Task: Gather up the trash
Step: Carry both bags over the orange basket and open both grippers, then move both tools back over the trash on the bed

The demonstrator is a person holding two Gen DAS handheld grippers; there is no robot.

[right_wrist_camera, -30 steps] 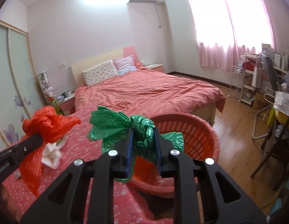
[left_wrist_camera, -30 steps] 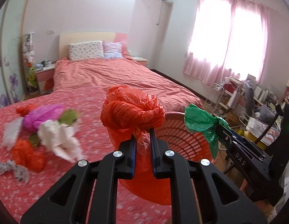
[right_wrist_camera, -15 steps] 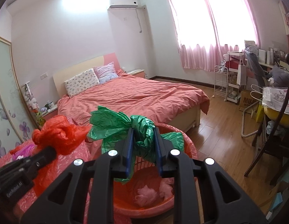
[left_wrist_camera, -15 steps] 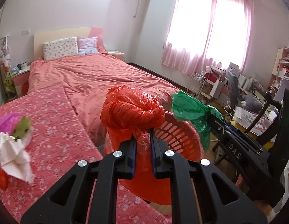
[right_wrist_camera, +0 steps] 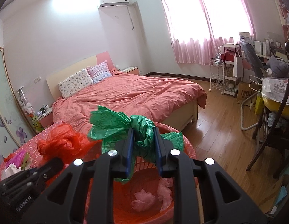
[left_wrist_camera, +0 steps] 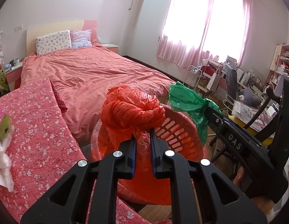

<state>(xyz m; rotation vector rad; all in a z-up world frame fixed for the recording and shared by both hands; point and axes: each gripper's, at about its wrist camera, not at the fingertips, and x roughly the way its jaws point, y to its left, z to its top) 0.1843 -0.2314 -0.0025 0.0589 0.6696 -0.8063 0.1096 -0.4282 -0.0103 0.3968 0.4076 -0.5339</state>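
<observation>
Holding two bundles of trash above the red basket [right_wrist_camera: 187,145], you keep your left tool [left_wrist_camera: 142,140] pinched on a knotted red plastic bag [left_wrist_camera: 129,112] and your right tool [right_wrist_camera: 143,140] clamped on a crumpled green plastic bag [right_wrist_camera: 114,123], the two bags near each other over the basket's rim. Pink crumpled wrappers [right_wrist_camera: 144,197] lie at the bottom of the basket, which stands on the wooden floor [right_wrist_camera: 219,130] between the flowered red bench [left_wrist_camera: 38,130] and the bed [left_wrist_camera: 99,78], while more bright scraps [right_wrist_camera: 15,160] wait on the bench to your left.
</observation>
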